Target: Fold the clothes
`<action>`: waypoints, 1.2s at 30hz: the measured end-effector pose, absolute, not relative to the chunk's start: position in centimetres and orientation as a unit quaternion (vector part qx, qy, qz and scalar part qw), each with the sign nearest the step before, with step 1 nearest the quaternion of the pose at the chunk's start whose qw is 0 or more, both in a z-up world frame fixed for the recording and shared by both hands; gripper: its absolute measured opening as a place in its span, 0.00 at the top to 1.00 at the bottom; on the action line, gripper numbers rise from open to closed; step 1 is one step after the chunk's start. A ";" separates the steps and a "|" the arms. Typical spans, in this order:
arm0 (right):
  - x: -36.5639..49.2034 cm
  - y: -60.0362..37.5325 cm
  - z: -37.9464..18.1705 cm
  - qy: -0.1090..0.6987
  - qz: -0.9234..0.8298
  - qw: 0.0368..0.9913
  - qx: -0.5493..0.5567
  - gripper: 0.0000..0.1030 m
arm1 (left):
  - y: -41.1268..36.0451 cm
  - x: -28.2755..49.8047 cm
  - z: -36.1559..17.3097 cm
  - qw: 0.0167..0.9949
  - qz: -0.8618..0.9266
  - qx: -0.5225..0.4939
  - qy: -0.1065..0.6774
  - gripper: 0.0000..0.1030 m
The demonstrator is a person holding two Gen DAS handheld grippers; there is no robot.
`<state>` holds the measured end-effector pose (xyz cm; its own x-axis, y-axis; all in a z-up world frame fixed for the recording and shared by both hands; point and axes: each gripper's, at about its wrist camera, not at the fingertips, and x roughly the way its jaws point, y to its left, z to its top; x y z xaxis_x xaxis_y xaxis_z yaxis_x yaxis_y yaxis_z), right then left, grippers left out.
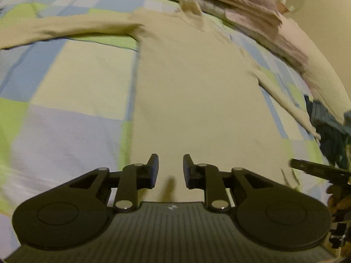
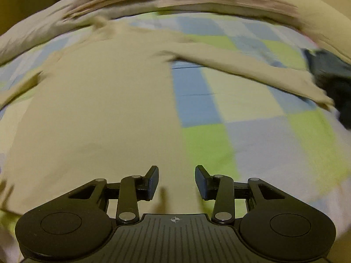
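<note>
A beige long-sleeved shirt [image 1: 193, 83] lies flat on the checked bedsheet [image 1: 65, 83], collar at the far end, sleeves spread to both sides. My left gripper [image 1: 170, 169] is open and empty, just above the shirt's near hem. In the right wrist view the same shirt [image 2: 98, 100] fills the left half, one sleeve [image 2: 252, 65] reaching right. My right gripper [image 2: 176, 183] is open and empty, above the shirt's near right edge. The right gripper also shows at the right edge of the left wrist view [image 1: 318, 171].
A folded pinkish blanket [image 1: 245, 2] lies along the far edge of the bed. A dark blue-grey garment [image 2: 331, 81] lies at the right, touching the sleeve's cuff. The checked sheet [image 2: 252, 131] lies bare right of the shirt.
</note>
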<state>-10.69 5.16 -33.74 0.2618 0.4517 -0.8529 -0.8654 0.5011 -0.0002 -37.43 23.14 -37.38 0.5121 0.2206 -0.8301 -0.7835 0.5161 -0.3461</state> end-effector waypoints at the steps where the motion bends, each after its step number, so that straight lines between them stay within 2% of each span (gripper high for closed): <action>1: -11.3 5.6 -34.8 0.426 0.438 0.749 -0.258 0.61 | 22.9 -36.9 -37.9 0.785 0.316 -0.373 0.382 0.82; 4: -12.8 5.0 -37.6 0.433 0.436 0.733 -0.292 0.61 | 21.3 -36.7 -39.3 0.775 0.323 -0.376 0.393 0.83; 9: -14.2 2.1 -38.2 0.412 0.454 0.737 -0.286 0.61 | 17.8 -38.4 -39.2 0.789 0.340 -0.345 0.380 0.83; 14: -13.6 0.9 -37.9 0.406 0.485 0.722 -0.282 0.61 | 15.7 -38.6 -38.6 0.743 0.390 -0.401 0.368 0.82; 21: -13.2 -4.0 -36.0 0.496 0.463 0.656 -0.331 0.58 | 8.1 -37.4 -34.6 0.665 0.418 -0.444 0.431 0.82; 24: -12.7 -7.8 -33.7 0.550 0.445 0.638 -0.303 0.58 | 4.7 -36.9 -31.2 0.659 0.416 -0.437 0.450 0.79; 28: -11.9 -11.3 -28.4 0.570 0.456 0.639 -0.244 0.58 | 1.6 -36.7 -25.1 0.670 0.429 -0.419 0.439 0.71; 36: -12.4 -13.1 -14.3 0.477 0.516 0.685 -0.191 0.58 | -2.0 -36.3 -13.8 0.717 0.465 -0.347 0.387 0.58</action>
<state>-12.38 -13.05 -14.29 0.0109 0.5254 -0.8508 -0.8895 0.3938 0.2318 -36.28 -2.02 -13.76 0.2681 0.3977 -0.8775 -0.9351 0.3265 -0.1377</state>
